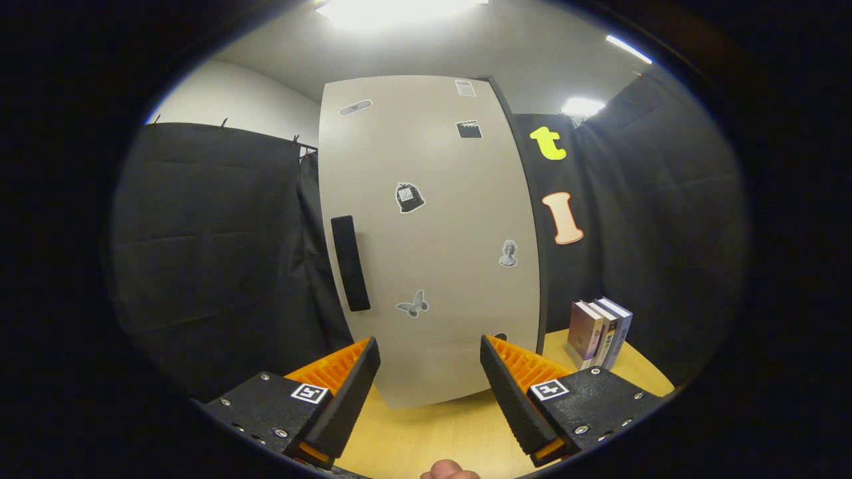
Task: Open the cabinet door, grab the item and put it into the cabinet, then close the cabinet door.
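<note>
I hold the gripper (430, 372) level before the closed cabinet door (432, 233), jaws spread wide and empty, squared up, I judge, for a reach at the black handle (350, 263) near the door's left edge, just above the left finger. The pale grey door carries small stickers, a butterfly (413, 304) among them. The books (598, 330), likely the item to stow, stand upright on the wooden table (432, 432), beyond the right finger, beside the cabinet.
</note>
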Tool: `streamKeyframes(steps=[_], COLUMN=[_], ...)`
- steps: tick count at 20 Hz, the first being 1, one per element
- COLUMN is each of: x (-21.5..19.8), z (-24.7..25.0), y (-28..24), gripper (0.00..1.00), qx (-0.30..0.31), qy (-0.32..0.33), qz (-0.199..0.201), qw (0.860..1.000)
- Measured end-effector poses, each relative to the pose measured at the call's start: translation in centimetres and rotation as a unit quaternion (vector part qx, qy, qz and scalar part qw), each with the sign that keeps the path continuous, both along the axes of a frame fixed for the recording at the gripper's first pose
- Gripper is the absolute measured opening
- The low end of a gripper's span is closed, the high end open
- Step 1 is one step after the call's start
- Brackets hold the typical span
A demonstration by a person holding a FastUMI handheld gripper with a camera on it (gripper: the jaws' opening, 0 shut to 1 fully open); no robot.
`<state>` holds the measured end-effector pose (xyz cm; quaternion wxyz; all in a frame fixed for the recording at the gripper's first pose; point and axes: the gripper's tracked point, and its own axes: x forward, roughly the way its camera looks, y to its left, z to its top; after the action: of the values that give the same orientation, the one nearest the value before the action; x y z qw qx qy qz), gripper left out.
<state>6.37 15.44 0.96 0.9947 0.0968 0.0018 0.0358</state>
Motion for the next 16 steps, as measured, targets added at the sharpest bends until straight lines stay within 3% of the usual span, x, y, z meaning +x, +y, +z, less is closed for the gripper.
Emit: streamKeyframes(steps=[16], x=[-0.5], z=[0.7], y=[2.5], gripper=[0.94], qx=[-0.017], qy=[-0.01], qz=[0.003], qw=[1.0])
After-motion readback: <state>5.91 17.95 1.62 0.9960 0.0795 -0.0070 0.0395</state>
